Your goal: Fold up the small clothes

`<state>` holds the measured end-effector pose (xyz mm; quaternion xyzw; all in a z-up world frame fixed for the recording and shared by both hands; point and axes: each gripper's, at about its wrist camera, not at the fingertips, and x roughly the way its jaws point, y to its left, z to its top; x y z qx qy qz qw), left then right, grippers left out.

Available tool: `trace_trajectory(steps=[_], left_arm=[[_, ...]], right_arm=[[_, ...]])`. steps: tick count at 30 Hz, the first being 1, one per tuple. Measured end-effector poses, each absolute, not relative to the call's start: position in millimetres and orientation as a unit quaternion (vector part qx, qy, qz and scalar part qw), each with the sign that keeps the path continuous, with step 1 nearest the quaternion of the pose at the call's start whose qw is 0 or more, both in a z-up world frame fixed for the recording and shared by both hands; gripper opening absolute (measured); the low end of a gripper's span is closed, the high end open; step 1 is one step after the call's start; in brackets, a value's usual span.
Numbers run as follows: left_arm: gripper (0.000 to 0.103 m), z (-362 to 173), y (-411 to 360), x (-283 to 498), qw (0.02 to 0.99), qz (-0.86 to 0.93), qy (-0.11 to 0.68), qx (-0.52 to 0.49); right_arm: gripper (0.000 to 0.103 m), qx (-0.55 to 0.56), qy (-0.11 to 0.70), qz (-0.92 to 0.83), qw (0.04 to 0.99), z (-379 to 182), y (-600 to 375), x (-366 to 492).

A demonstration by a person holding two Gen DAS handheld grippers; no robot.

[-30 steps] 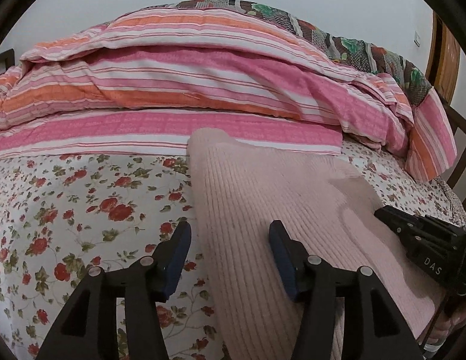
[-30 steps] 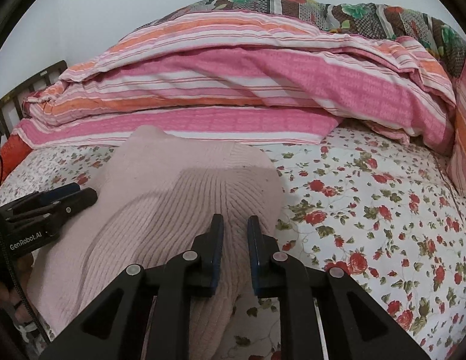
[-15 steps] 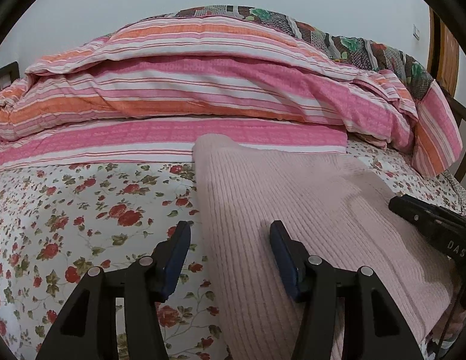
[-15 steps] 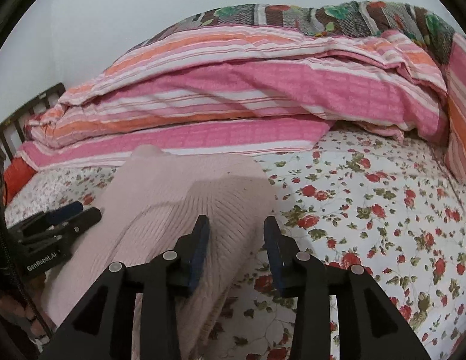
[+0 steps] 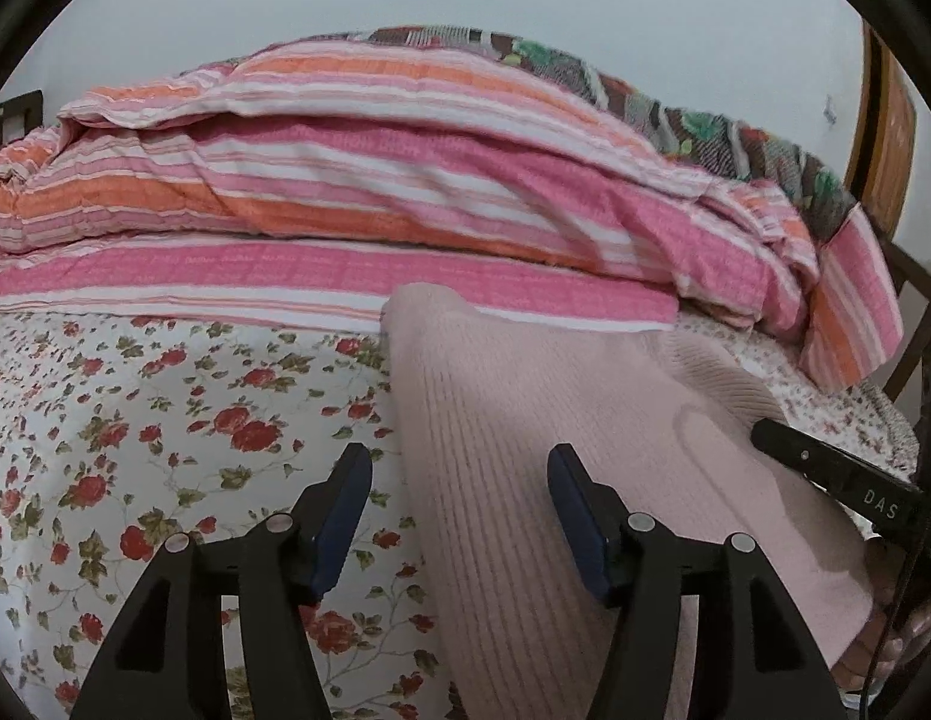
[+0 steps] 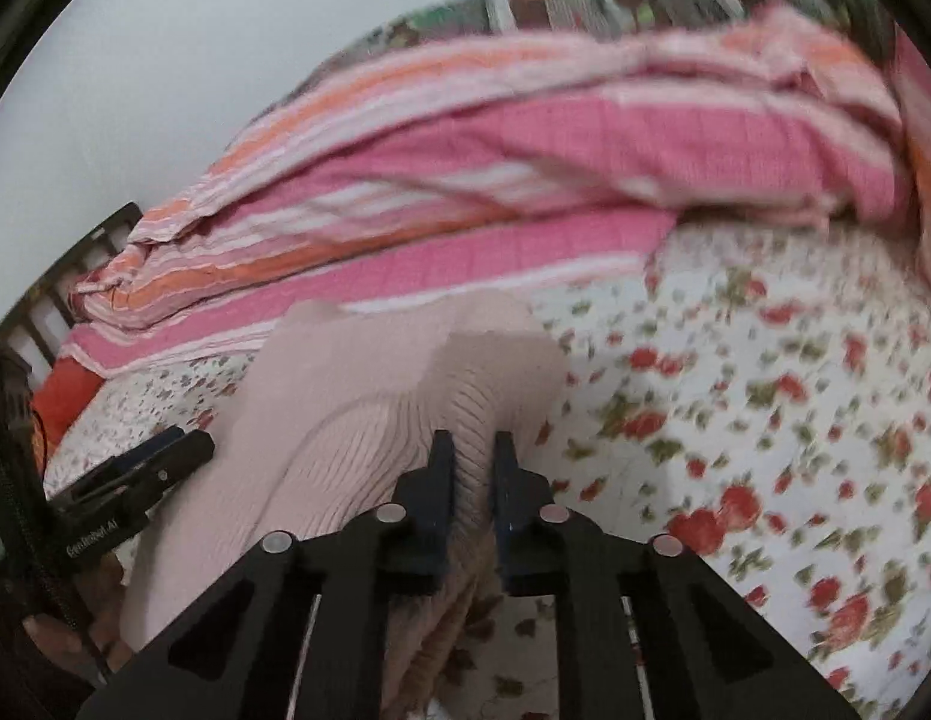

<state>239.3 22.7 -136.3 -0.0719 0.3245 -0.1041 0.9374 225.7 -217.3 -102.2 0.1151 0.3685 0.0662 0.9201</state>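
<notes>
A pale pink ribbed knit garment (image 5: 525,438) lies on the floral bedsheet (image 5: 165,420). My left gripper (image 5: 459,480) is open, straddling the garment's left edge, one finger over the sheet and one over the knit. My right gripper (image 6: 472,462) is shut on the garment's (image 6: 369,420) right edge, with a pinched fold of knit between its fingers and the cloth raised there. The right gripper also shows in the left wrist view (image 5: 837,474), and the left gripper in the right wrist view (image 6: 135,468).
A thick pink, orange and white striped duvet (image 5: 357,192) is heaped along the back of the bed, a patterned quilt (image 5: 645,90) behind it. A wooden bed frame (image 5: 885,138) stands at the right. Dark rails (image 6: 51,300) stand at the left.
My right gripper opened half a second ago and has shut again on the garment's right edge, lifting it. The left gripper stays open in about the same place.
</notes>
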Motion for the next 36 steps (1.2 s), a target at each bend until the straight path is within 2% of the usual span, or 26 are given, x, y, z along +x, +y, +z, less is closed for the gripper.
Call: trace_trajectory(steps=[8,16,21,36], left_arm=[[0.059,-142,15,243,0.933,-0.101,0.340,-0.055],[0.059,-143,14,244,0.933,-0.097,0.342,-0.050],[0.059,-143,14,245,0.933,-0.097,0.342,-0.049],[0.063,-148,9,242,0.934,-0.090,0.344,-0.037]], right_arm=[[0.012,0.085,0.404,0.016,0.911,-114,-212,236],[0.037,0.016,0.334,0.058,0.941,-82,-187,206],[0.037,-0.040,0.367,0.047,0.928,-103,-165,211],[0.036,-0.038,0.383,0.025,0.923,-118,-166,217]])
